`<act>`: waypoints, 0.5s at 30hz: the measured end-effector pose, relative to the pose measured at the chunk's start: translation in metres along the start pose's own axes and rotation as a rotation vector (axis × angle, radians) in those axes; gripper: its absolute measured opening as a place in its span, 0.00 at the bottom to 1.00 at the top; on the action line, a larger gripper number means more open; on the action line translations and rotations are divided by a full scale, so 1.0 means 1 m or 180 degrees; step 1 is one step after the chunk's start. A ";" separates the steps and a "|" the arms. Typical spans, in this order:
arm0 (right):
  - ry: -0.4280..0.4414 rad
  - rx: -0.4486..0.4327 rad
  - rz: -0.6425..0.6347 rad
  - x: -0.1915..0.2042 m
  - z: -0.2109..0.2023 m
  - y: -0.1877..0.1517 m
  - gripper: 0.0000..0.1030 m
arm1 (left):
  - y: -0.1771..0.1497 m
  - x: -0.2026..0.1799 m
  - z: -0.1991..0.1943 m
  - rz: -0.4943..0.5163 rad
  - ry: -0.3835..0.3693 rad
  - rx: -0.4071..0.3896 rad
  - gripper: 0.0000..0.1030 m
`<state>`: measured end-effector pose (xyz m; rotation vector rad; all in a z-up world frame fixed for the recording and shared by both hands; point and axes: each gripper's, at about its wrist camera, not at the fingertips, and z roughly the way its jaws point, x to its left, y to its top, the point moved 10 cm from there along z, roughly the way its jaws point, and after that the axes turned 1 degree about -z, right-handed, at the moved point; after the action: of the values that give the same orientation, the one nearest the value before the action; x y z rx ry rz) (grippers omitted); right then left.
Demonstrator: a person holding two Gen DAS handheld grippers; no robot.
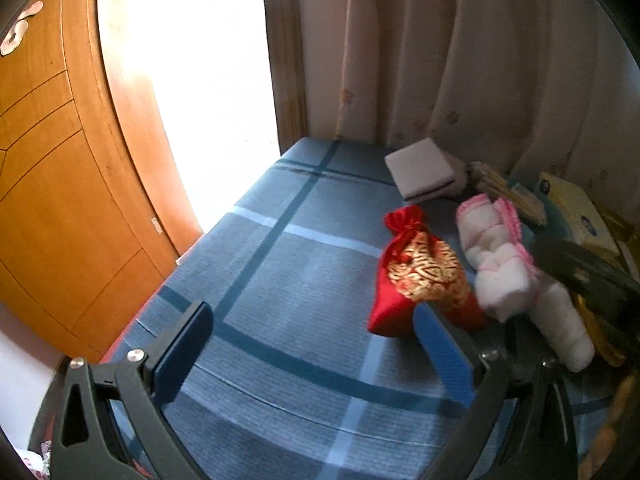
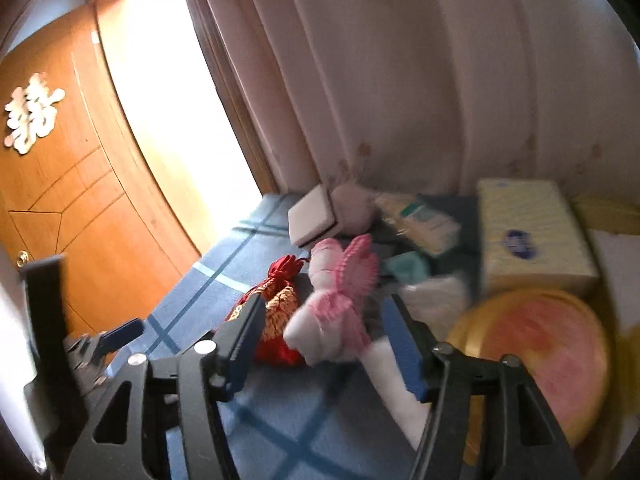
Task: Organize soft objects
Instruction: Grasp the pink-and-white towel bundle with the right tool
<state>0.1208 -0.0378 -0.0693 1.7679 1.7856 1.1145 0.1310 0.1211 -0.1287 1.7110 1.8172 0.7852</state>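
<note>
Left wrist view: left gripper (image 1: 316, 344) spread wide, nothing between its pads, over the blue plaid bed cover (image 1: 280, 280). Red drawstring pouch (image 1: 420, 276) lies cinched, contents hidden, touching the white-pink towel (image 1: 516, 272).

Right wrist view, blurred: right gripper (image 2: 328, 340) straddles the towel (image 2: 332, 312); contact unclear, grip can't be told. Pouch (image 2: 276, 308) beside it; yellow tissue box (image 2: 532, 236) behind.
</note>
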 end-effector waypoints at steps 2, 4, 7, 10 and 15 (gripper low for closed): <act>-0.0031 0.0170 0.0031 0.001 0.026 0.001 0.49 | 0.003 0.003 0.002 0.0029 0.0059 0.0004 0.98; -0.0079 0.0361 0.0092 -0.001 0.048 -0.002 0.49 | 0.005 0.006 0.005 0.0047 0.0101 0.0008 0.99; -0.0176 0.0559 0.0005 0.000 0.073 -0.009 0.40 | 0.007 0.007 0.009 0.0057 0.0120 0.0022 0.99; -0.0233 0.0671 -0.0039 -0.007 0.082 -0.016 0.30 | 0.008 0.007 0.013 0.0045 0.0134 0.0036 0.99; 0.0125 0.0377 0.0051 -0.007 0.061 -0.009 0.28 | 0.010 -0.002 0.012 0.0057 0.0059 0.0014 0.99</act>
<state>0.1619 -0.0274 -0.1145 1.8426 1.8994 1.0770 0.1471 0.1198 -0.1302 1.7303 1.8195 0.8074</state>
